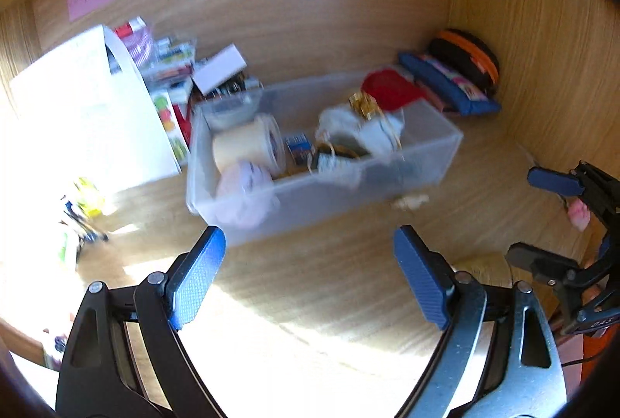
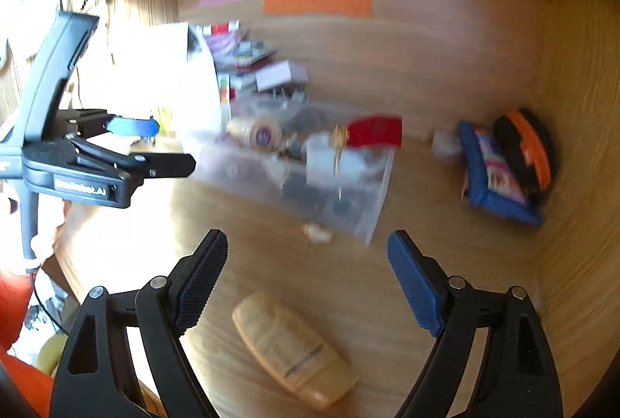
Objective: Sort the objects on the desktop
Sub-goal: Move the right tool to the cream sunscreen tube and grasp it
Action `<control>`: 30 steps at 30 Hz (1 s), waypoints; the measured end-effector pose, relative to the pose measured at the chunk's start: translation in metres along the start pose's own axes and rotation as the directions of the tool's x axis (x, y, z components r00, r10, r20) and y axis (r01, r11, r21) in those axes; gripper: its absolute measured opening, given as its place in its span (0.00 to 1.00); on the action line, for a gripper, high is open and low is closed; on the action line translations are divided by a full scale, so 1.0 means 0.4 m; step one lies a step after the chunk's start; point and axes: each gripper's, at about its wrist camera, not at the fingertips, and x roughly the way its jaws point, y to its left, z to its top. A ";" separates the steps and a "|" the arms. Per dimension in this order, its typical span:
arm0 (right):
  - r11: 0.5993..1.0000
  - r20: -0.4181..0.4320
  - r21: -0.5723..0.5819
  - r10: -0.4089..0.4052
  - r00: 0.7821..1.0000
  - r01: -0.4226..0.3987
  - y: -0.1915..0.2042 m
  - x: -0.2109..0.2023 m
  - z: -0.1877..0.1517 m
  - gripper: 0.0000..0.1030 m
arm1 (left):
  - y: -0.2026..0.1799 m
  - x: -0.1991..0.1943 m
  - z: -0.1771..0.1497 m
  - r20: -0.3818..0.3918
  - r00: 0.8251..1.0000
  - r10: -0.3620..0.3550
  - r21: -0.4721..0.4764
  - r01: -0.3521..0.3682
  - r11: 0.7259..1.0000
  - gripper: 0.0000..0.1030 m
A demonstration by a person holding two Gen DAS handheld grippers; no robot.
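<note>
Left hand-held gripper (image 1: 310, 278) wide, nothing btwn jaws, over bare bench (image 1: 329, 286). Right hand-held gripper (image 2: 308, 280) wide too, empty. Clear bin (image 1: 310, 185) of clutter just ahead; yellow bottle (image 2: 294, 344) lying on bench near right one.

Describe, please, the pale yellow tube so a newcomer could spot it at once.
Start at the translucent plastic bin on the wooden desk. Nearer than it, the pale yellow tube lies flat on bare wood, alone outside the bin.
</note>
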 end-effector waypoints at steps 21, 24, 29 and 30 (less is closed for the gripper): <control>0.998 -0.207 -0.031 0.041 0.977 -0.049 0.009 0.110 -0.149 0.69 | -0.054 0.086 -0.120 -0.145 0.988 -0.063 -0.022 0.060 0.998 0.87; 0.999 -0.174 -0.035 0.009 0.985 -0.015 0.010 0.110 -0.149 0.51 | -0.062 0.100 -0.116 -0.156 0.986 -0.063 -0.021 0.061 0.998 0.87; 1.000 -0.157 0.001 0.026 0.987 -0.026 -0.002 0.113 -0.150 0.42 | -0.084 0.121 -0.102 -0.164 0.985 -0.061 -0.008 0.061 0.998 0.87; 1.000 -0.155 0.006 0.029 0.988 -0.028 -0.003 0.113 -0.150 0.42 | -0.090 0.126 -0.097 -0.166 0.984 -0.060 -0.003 0.061 0.998 0.87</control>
